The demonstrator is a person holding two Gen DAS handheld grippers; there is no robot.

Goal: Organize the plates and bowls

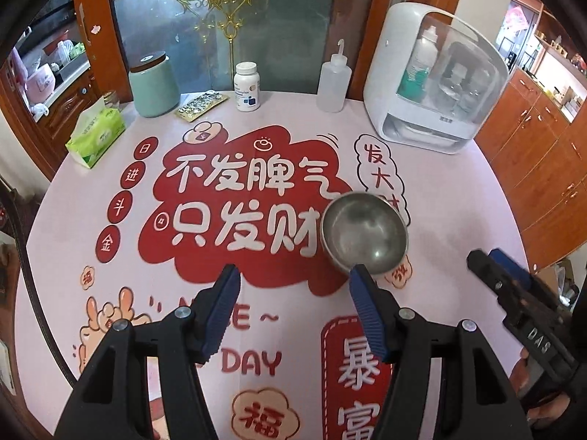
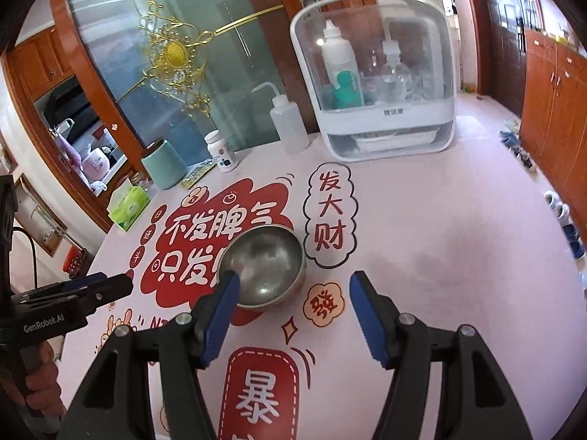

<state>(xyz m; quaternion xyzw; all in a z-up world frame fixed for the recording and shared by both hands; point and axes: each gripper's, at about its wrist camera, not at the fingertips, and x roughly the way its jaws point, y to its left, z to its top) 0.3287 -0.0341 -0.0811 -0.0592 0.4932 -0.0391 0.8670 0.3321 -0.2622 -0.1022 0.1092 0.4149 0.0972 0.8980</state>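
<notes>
A steel bowl (image 2: 265,267) sits upright on the pink counter (image 2: 440,242), just beyond the right claw (image 2: 293,286), whose jaws stand apart and empty. At nine o'clock the left claw (image 2: 110,286) reaches in; at one o'clock stands a white dish cabinet (image 2: 381,117).

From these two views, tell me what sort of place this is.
Probably a home dining area: a round table with a festive printed cover, a steel bowl, a countertop dish cabinet, wooden cupboards.

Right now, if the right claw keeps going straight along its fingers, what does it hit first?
Probably the metal bowl: it sits just ahead of the right claw, nearer its left finger, whose tip overlaps the bowl's near rim. The open gap itself points at bare tablecloth beside the bowl. Depth is unclear.
</notes>
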